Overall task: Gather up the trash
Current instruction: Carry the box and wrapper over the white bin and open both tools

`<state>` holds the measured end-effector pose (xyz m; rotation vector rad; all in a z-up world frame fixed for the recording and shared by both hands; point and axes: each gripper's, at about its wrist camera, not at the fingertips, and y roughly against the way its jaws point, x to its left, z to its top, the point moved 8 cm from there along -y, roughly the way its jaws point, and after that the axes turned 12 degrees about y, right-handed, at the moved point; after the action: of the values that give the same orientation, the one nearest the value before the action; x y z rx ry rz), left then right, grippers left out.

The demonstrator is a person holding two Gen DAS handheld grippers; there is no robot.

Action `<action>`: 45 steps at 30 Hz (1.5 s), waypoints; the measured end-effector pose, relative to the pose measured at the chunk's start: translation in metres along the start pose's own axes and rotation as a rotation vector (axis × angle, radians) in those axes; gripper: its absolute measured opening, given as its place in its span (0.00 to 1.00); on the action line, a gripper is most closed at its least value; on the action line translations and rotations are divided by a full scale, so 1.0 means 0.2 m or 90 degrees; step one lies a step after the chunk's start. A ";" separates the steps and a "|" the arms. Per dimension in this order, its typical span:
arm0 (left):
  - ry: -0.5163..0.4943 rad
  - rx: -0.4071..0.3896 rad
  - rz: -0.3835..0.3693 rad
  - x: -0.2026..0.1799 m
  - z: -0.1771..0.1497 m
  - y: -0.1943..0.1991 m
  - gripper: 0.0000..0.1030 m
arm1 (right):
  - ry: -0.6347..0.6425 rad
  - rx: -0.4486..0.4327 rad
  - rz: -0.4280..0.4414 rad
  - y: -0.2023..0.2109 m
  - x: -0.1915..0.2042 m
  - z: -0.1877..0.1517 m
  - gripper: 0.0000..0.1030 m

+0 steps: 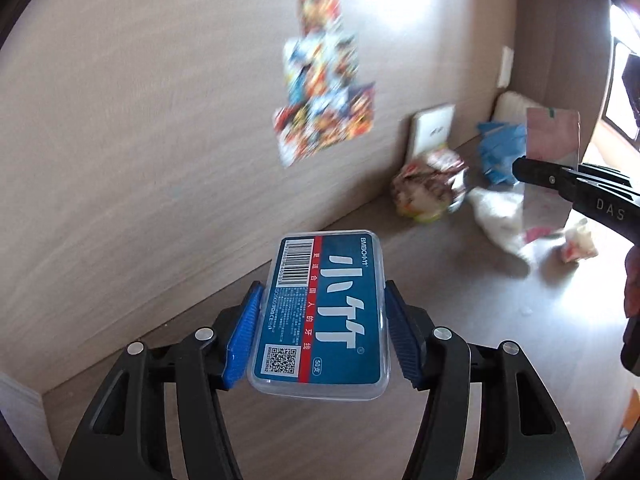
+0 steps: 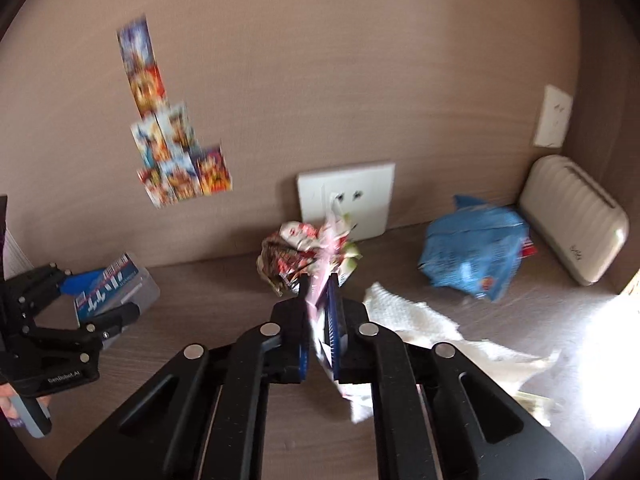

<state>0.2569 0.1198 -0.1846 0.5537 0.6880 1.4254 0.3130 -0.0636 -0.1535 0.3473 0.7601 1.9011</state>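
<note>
Wood-grain laminate covers both the counter (image 2: 520, 332) and the wall behind it, where a cluster of glossy colour stickers (image 2: 176, 160) and a white socket plate (image 2: 372, 192) are fixed. Left tool (image 1: 320, 328) is closed on a flat rectangular clear-plastic floss box (image 1: 320, 316) with rounded corners and a blue printed label bearing a barcode and QR code; the ribbed blue pads (image 1: 244, 332) press its two long edges, and the box is held above the counter. Right tool (image 2: 320, 320) is nearly closed, its jaws pinching a thin pink foil wrapper (image 2: 320, 308) that stands edge-on between them; in the left view the same wrapper appears as a flat, shiny rectangular sheet. On the counter near the wall lies a crumpled printed snack wrapper (image 2: 292, 256), just below the socket plate. To its right sits a crumpled blue plastic bag (image 2: 476, 256), and beside that, in the corner, a cream ribbed case (image 2: 572, 216) with rounded ends leans against the wall. A creased white paper towel (image 2: 424, 324) with an embossed texture lies flat in front of the blue bag, partly under the right tool.
</note>
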 end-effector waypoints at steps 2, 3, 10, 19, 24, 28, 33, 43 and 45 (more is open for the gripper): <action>-0.005 -0.008 -0.006 -0.04 0.01 0.06 0.56 | -0.012 -0.017 0.002 0.09 -0.03 0.02 0.09; -0.007 -0.013 -0.009 -0.07 0.01 0.09 0.56 | -0.018 -0.023 0.006 0.13 -0.03 0.03 0.09; -0.014 -0.030 -0.047 -0.28 0.06 0.20 0.56 | -0.071 -0.070 0.020 0.44 -0.18 0.09 0.09; -0.062 -0.038 -0.127 -0.77 -0.02 0.34 0.56 | -0.156 -0.082 0.009 0.81 -0.38 -0.08 0.09; -0.107 -0.025 -0.185 -1.11 -0.14 0.40 0.56 | -0.201 -0.072 -0.025 1.04 -0.52 -0.28 0.09; -0.153 -0.010 -0.229 -1.38 -0.27 0.45 0.56 | -0.231 -0.062 -0.059 1.21 -0.63 -0.47 0.09; -0.216 0.016 -0.285 -1.75 -0.46 0.49 0.56 | -0.282 -0.045 -0.101 1.42 -0.77 -0.75 0.09; -0.329 0.100 -0.372 -2.28 -0.94 0.49 0.56 | -0.362 -0.003 -0.185 1.64 -0.96 -1.31 0.01; -0.345 0.126 -0.387 -2.36 -1.07 0.44 0.56 | -0.385 0.033 -0.193 1.60 -0.98 -1.49 0.01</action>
<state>0.0354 -0.3544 -0.2232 0.7679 0.4963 0.6010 0.0101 -0.4337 -0.1555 0.7518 0.4224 1.3829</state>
